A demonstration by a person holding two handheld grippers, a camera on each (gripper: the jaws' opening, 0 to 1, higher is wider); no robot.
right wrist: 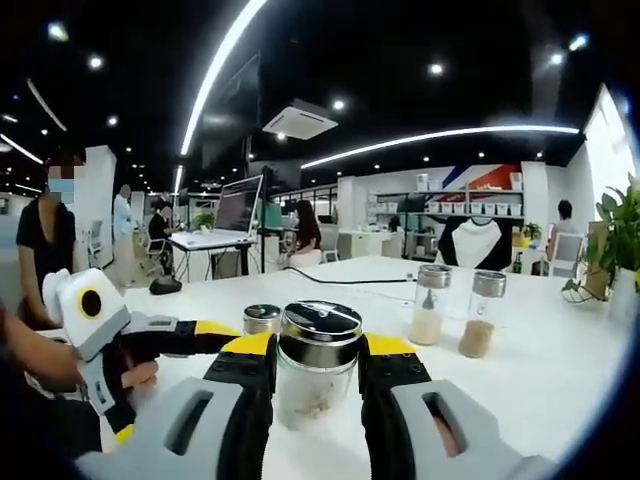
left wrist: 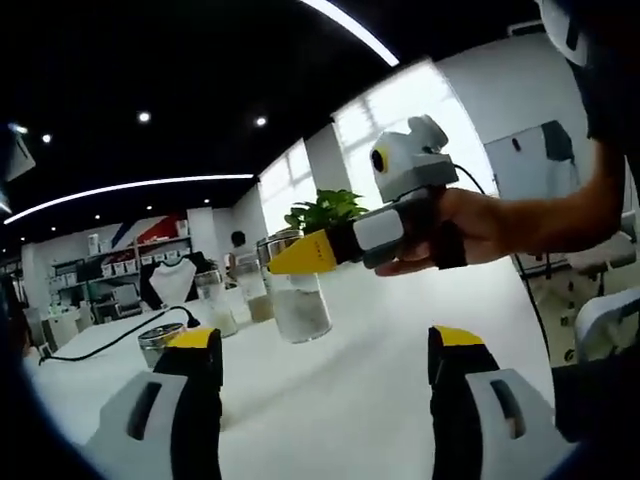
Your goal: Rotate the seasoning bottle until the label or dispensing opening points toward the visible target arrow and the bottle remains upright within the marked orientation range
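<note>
A glass seasoning bottle [right wrist: 318, 370] with a metal shaker lid [right wrist: 321, 332] is seen upright on the white desk [right wrist: 540, 390], gripped at mid-body between the yellow-tipped jaws of the right claw [right wrist: 318, 372], which are closed against its sides. In the left gripper view the same bottle [left wrist: 300, 305] is shown held by that claw [left wrist: 300, 255] while the left claw [left wrist: 325, 350] is kept wide open and empty above the desk. Two more shakers [right wrist: 454, 310] stand behind it. The bottle is judged light, rigid, smooth and breakable; a firm hold low on the glass wall is advised for turning. No target arrow can be made out.
</note>
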